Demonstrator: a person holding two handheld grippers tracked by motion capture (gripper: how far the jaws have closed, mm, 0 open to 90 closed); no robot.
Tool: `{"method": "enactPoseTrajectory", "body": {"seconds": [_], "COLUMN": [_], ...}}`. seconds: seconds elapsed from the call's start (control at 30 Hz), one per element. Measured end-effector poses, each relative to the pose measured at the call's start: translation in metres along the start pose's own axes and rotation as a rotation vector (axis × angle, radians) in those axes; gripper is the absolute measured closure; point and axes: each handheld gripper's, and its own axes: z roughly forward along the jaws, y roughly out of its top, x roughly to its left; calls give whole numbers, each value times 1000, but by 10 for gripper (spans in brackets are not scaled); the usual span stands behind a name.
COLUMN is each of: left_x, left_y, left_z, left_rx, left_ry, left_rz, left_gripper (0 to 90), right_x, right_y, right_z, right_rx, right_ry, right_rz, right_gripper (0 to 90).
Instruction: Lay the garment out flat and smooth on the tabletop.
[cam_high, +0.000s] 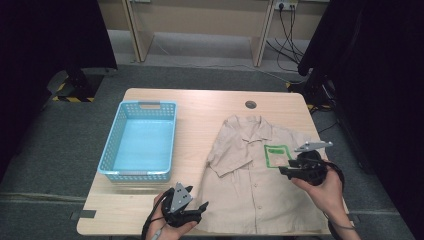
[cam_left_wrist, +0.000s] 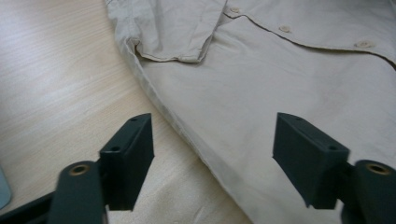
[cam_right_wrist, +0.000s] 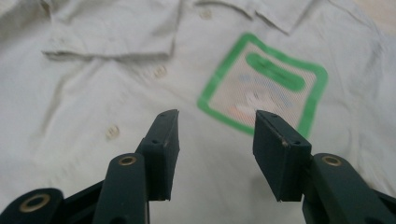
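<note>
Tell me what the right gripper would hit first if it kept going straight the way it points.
Most likely the beige shirt, near its green-bordered chest patch. The right gripper is open with nothing between its jaws; its height above the cloth is unclear.

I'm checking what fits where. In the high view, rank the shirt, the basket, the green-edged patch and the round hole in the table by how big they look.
1. shirt
2. basket
3. green-edged patch
4. round hole

The shirt lies nearer the camera, which flatters it slightly.
</note>
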Motion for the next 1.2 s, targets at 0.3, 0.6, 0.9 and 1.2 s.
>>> {"method": "enactPoseTrajectory", "body": {"seconds": [0.3,0.6,0.9,1.2], "left_x": [6,10,13,12], "left_y": [-6,-10,-11,-12], "left_z": [1,-1,-4,-5], "left_rx": [-40,-79,-117,-127], "left_ry": [12,20,20,26], "left_rz": [26,55,41,45], "left_gripper": [210,201,198,198], "right_x": [20,27,33,35], "right_y": [42,66,78,77], "right_z": [33,70,98,117], "right_rx": [15,58,100,131], "right_ry": [33,49,52,63], "right_rz": [-28,-37,-44,-24], "right_gripper": [542,565,575,576]}}
